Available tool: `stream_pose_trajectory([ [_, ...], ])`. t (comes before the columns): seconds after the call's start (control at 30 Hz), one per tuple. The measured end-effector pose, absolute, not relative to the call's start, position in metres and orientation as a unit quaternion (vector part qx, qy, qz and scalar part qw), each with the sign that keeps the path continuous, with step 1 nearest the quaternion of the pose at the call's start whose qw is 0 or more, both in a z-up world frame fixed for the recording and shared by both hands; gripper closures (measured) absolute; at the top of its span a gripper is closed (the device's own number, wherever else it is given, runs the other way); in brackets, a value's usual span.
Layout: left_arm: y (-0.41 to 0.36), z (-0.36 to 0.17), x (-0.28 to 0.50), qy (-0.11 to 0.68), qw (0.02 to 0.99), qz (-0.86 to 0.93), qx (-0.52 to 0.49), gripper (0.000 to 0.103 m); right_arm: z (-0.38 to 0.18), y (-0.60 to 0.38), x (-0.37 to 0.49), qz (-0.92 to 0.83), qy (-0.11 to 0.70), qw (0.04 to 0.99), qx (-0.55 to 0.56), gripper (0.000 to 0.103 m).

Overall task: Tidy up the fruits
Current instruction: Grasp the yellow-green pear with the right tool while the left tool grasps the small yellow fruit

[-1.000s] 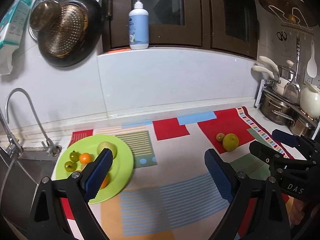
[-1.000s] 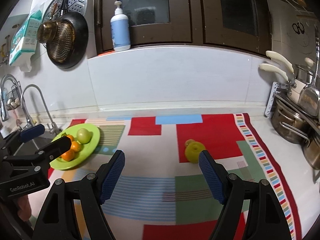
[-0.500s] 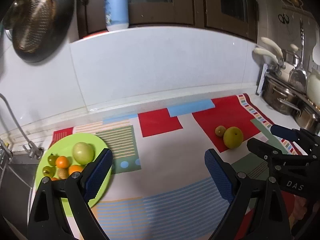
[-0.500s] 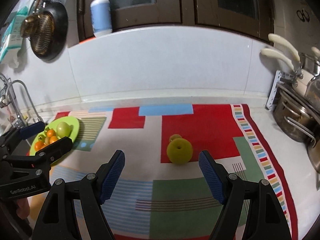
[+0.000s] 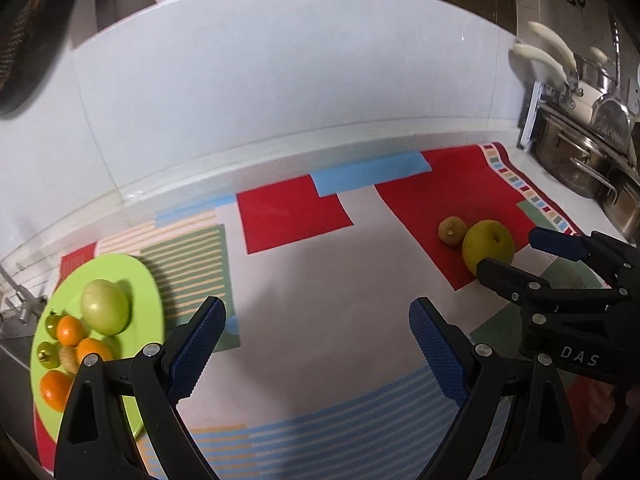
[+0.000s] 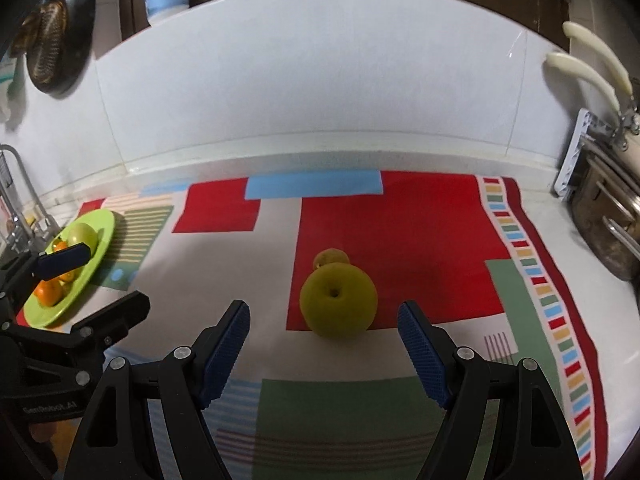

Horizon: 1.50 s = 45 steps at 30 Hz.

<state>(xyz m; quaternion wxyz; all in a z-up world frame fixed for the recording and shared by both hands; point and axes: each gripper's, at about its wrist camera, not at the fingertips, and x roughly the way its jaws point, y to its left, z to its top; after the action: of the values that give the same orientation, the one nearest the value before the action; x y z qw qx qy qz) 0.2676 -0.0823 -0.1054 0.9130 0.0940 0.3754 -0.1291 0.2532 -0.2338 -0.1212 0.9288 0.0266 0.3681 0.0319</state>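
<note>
A yellow-green apple lies on the red patch of the patterned mat, with a small brownish fruit touching it behind. My right gripper is open and empty, its jaws spread just in front of the apple. The apple and small fruit also show in the left wrist view. My left gripper is open and empty above the mat's middle. A green plate at the left holds a pale green apple, oranges and small green fruits.
The patterned mat covers the counter. Steel pots and a utensil rack stand at the right. A sink and tap lie left of the plate. A white tiled wall runs along the back.
Both grippers moved forward and lower toward the mat. The right gripper closed in on the yellow-green apple, which now looms larger between its jaws. Both stayed open.
</note>
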Motion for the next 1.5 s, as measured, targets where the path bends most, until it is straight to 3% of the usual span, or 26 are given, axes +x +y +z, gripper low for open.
stream_pose_trajectory([
  [0.17,-0.089,-0.117,0.28,0.39,0.906,-0.135,0.097,0.009,-0.132,-0.237,0.268,0.028,0.382,0.923,0.028,0.028],
  [0.4,-0.098,-0.125,0.291,0.397,0.901,-0.141,0.103,0.009,-0.147,-0.243,0.282,0.034,0.407,0.912,0.043,0.047],
  [0.57,-0.104,-0.127,0.294,0.398,0.898,-0.148,0.114,0.009,-0.152,-0.245,0.281,0.043,0.405,0.912,0.047,0.053],
  [1.23,-0.161,-0.12,0.315,0.375,0.886,-0.23,0.145,0.009,-0.133,-0.287,0.27,-0.008,0.379,0.923,0.063,0.054],
  [1.5,-0.195,-0.132,0.334,0.395,0.867,-0.268,0.14,0.027,-0.131,-0.317,0.269,-0.041,0.375,0.923,0.078,0.053],
])
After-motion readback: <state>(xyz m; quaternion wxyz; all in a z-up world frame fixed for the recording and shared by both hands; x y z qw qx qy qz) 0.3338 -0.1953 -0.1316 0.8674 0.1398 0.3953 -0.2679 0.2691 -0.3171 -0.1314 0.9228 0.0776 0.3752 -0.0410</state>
